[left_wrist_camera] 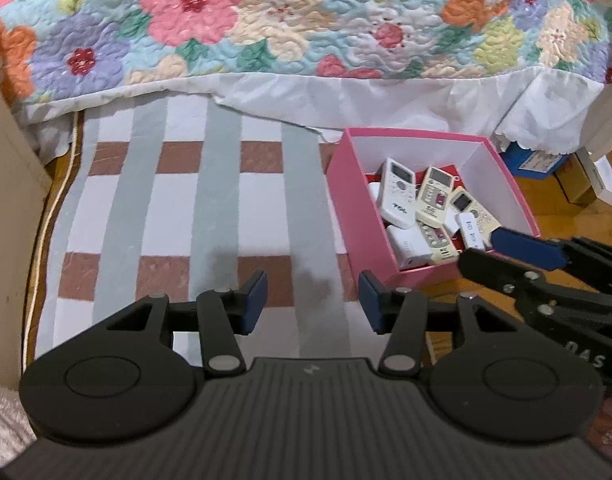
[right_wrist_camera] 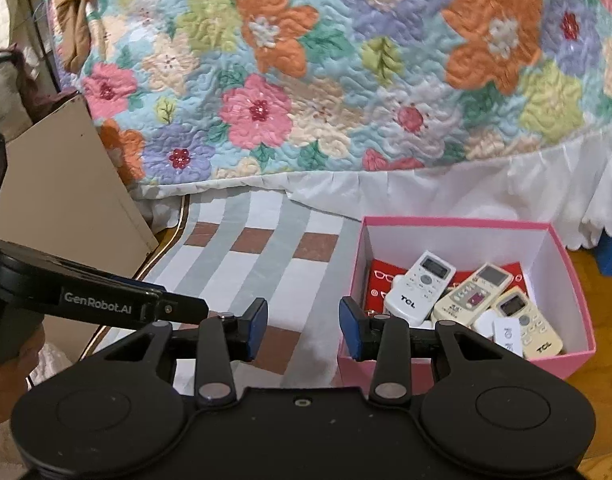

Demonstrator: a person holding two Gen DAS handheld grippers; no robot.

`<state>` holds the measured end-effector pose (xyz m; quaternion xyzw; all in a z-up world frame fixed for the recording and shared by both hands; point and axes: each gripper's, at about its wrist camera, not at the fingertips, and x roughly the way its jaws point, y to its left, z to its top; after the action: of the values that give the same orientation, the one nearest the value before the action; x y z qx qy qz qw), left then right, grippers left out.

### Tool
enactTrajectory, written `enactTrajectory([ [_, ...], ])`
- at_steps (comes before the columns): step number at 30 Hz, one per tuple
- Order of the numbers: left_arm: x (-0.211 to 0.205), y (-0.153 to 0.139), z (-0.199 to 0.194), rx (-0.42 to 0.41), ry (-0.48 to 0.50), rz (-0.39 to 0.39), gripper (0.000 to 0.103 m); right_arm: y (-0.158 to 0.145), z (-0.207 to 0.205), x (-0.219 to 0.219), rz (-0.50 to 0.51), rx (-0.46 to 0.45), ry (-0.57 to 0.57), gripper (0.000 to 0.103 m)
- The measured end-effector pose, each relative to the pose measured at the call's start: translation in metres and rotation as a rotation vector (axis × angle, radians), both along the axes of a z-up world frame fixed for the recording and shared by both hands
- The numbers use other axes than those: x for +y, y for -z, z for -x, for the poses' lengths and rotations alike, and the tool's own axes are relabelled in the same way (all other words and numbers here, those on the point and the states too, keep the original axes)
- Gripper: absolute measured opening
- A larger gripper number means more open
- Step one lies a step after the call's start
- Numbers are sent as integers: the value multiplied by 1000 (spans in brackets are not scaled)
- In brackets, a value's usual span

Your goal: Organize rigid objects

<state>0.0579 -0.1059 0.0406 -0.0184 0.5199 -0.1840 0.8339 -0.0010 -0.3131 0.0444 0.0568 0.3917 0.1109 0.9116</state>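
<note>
Pink box [right_wrist_camera: 462,368] on the floor beside a striped mat [left_wrist_camera: 178,216] holds several remotes [right_wrist_camera: 420,282] and small white adapters. Both the left gripper [left_wrist_camera: 313,303] and right gripper [right_wrist_camera: 302,330] hang above the mat, jaws partly apart and empty.

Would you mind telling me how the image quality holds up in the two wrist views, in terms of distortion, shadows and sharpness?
Left wrist view: fisheye bends the quilt edge, dark vignette in the lower corners, soft shadow patches on the striped mat, remotes in the pink box fairly sharp. Right wrist view: same barrel distortion, even indoor light, no strong glare, TCL remote lettering legible.
</note>
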Motion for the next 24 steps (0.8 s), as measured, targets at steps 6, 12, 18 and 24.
enactTrajectory([
  [6, 6, 4, 5, -3, -44, -30, 54, -5, 5, 10, 27, 3, -10, 53],
  [12, 9, 9, 7, -4, -88, -65, 58, -4, 5, 11, 32, 24, 4, 56],
  [18, 14, 13, 11, 0, -112, -98, 69, -1, 4, 10, 68, 42, 41, 61],
  [24, 17, 12, 14, 16, -110, -127, 78, -6, 11, 14, 71, 24, 36, 63],
])
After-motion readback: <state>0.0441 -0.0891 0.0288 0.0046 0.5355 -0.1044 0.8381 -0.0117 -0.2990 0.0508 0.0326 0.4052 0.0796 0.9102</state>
